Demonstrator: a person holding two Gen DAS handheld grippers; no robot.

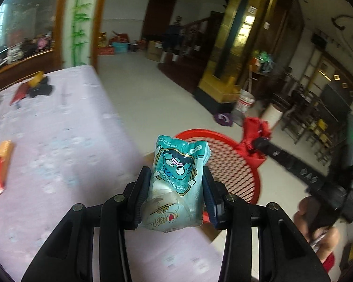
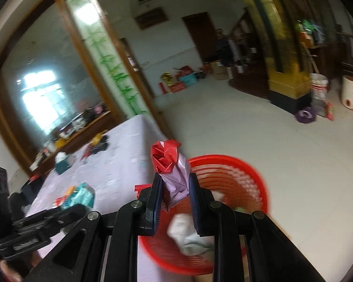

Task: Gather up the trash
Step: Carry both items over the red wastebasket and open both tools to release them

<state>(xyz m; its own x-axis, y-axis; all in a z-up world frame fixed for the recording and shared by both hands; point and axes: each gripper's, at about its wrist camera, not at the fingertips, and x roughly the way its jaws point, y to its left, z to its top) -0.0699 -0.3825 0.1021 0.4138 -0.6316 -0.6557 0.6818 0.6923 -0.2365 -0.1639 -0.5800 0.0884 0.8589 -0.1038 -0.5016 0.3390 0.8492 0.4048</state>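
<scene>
My left gripper is shut on a teal snack packet with a cartoon face, held above the table edge beside the red mesh trash basket. My right gripper is shut on a crumpled red and silver wrapper, held over the near rim of the basket. White crumpled trash lies inside the basket. The right gripper with its wrapper also shows in the left wrist view. The left gripper with the teal packet shows at lower left in the right wrist view.
A table with a pale purple cloth carries a red and orange wrapper and dark items with a red packet farther back. The basket stands on the floor by the table's corner. Boxes, buckets and furniture line the room's far side.
</scene>
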